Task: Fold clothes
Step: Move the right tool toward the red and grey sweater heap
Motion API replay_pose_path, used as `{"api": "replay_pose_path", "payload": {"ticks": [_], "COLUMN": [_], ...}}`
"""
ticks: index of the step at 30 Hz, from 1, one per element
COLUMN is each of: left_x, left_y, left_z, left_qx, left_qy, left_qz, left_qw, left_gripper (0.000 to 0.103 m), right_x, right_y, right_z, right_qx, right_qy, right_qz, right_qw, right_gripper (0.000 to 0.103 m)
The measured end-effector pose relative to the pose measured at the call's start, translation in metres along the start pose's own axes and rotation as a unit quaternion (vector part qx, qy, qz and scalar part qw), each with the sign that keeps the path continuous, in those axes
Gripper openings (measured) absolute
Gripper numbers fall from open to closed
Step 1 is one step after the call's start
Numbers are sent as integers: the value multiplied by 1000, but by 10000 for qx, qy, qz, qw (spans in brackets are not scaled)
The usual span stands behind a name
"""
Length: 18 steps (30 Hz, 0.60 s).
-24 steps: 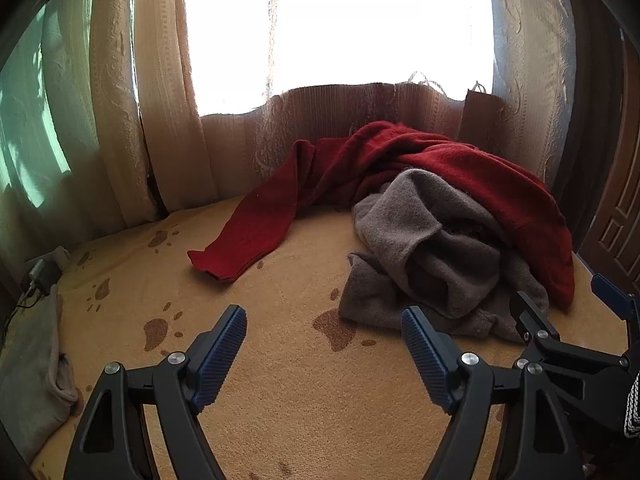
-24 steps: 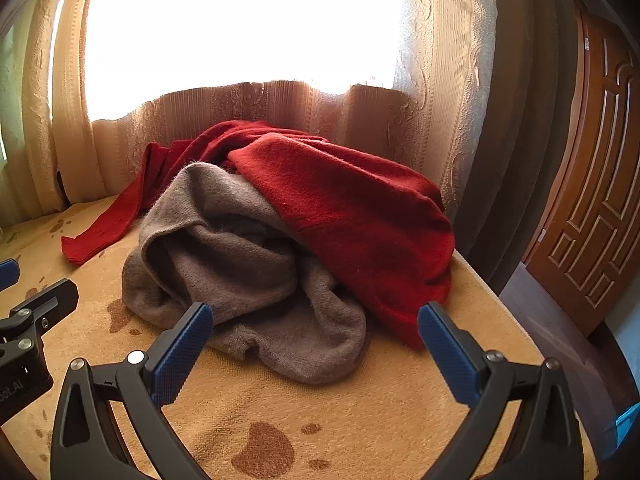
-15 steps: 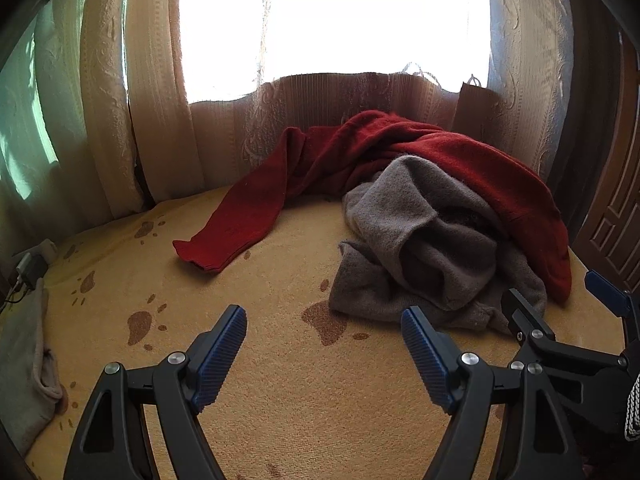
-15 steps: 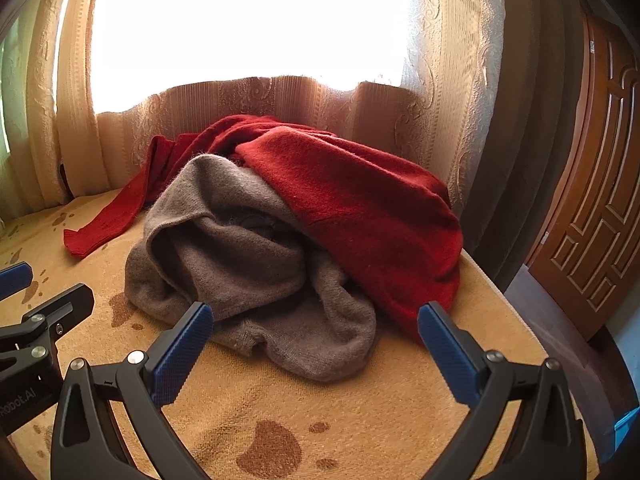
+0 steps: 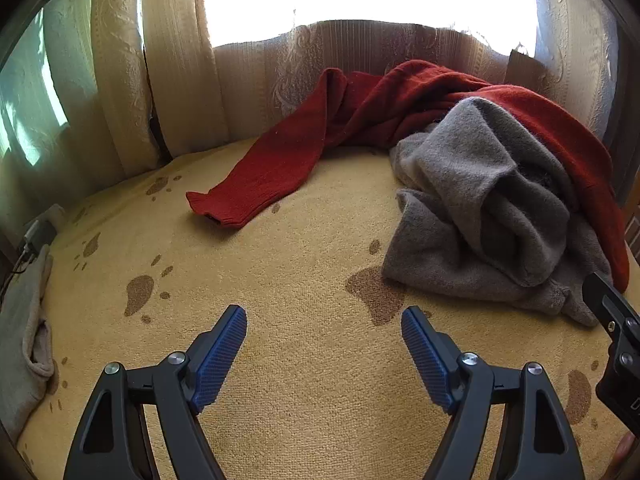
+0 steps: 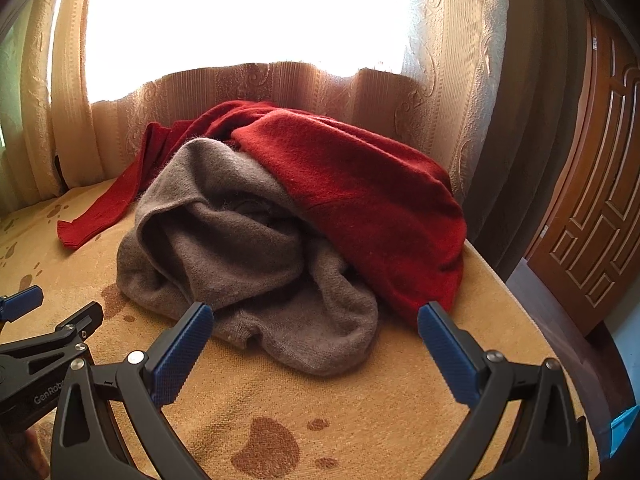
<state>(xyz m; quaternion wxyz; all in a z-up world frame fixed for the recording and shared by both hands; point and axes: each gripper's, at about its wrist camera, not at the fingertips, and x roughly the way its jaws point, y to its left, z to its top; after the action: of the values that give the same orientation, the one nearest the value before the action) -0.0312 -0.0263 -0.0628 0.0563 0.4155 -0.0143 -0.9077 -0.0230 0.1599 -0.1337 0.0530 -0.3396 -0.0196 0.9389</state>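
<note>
Two sweaters lay heaped together on a yellow blanket (image 5: 304,360) printed with brown paw marks, spread over a bed. The grey sweater (image 6: 240,248) sat crumpled near the blanket's right edge. The red sweater (image 6: 360,196) was draped over its far side, with one red sleeve (image 5: 276,168) stretched flat toward the far left corner, below the curtains (image 5: 168,72). Neither garment was folded.

The left gripper (image 5: 324,344) hovered over bare blanket, jaws spread wide and holding nothing. The right gripper (image 6: 316,340) hovered just short of the grey sweater's near edge, also wide and empty.

The likely trouble: the two knits overlapped, so a pinch on the grey one could catch red fabric too and drag both. A pull toward the right edge could also slide the heap off the bed.
</note>
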Motion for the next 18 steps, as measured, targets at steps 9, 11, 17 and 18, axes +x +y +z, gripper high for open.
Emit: {"api": "replay_pose_path", "payload": {"ticks": [9,11,17,18], "left_x": [18,18,20,19], "left_y": [17,17,18,18], "left_z": [-3,-4,-7,-8], "left_qx": [-490,-491,-575,-578], "left_qy": [325,360,481,473], "left_qz": [-84,-89,-125,-134], "left_qw": [9982,9981,9971,9971], "left_gripper": [83,85,103,103], "right_x": [19,25,39,43], "right_y": [-24,-21,-20,-20], "right_z": [-3,-4,-5,-6], "right_qx": [503,466,482,496], "right_qy": [253,397,757,860], "right_qz": [314,307,173,182], "right_qw": [9979,9977,9958,9949], "right_gripper": [103,103,103,103]}}
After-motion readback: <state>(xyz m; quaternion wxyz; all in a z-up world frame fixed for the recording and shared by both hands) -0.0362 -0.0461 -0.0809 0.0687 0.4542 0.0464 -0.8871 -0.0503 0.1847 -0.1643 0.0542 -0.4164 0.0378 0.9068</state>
